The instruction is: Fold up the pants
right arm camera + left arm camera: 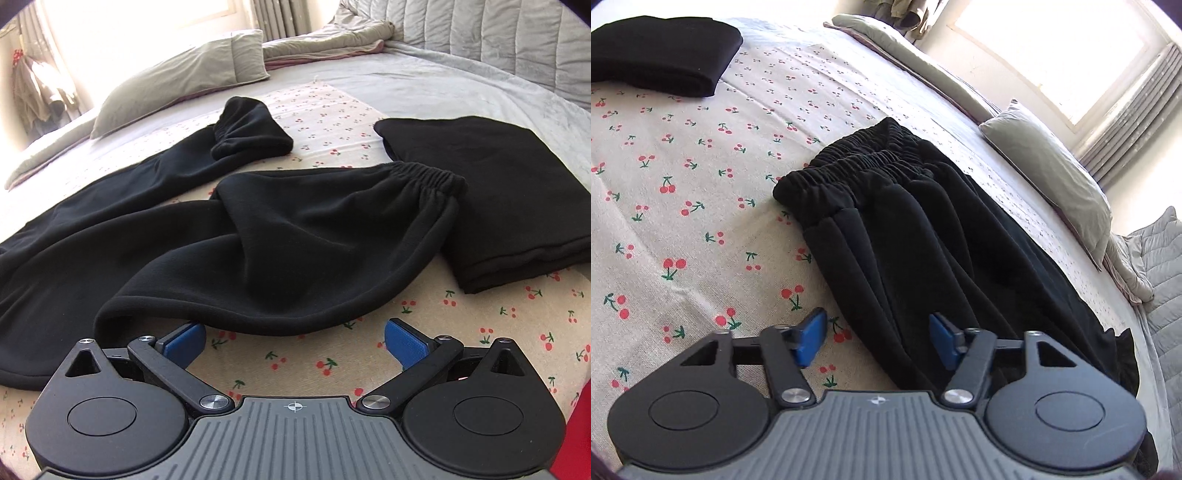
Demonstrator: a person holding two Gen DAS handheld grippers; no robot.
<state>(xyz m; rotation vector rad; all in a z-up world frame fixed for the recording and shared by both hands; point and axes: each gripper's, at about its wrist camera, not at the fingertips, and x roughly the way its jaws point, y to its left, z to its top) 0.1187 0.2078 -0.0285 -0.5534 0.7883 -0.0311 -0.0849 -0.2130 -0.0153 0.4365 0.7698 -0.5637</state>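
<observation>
Early in the fold, by the look of it: black pants spread loose on the cherry-print sheet, not yet squared, no crease laid. Elastic waistband bunched and lying toward the far side of the pants in the left wrist view; two legs trailing apart in the right wrist view, one cuff gathered just beside a folded black garment, the other cuff curled up farther off, toward the grey pillow.

Left claw spread apart, gripping nothing, hovering at the near edge of the pants with one blue pad over the cloth and the other over bare sheet. Right claw likewise spread apart and empty, just short of the rolled near edge of the pants leg, one pad tucked close under that edge.

Next move, as a guess: closing on cloth at both ends, then drawing one leg across onto the other so the seams meet, smoothing before halving lengthwise. Calls for a pinch through a single leg only, not both layers of bunched fleece, and for a lift high enough to clear the wrinkles without dragging the sheet. Soft, thick fabric; likely to slump and slide.

No containers anywhere around the pants; only the folded black garment resting on the sheet, well apart from the waistband.
</observation>
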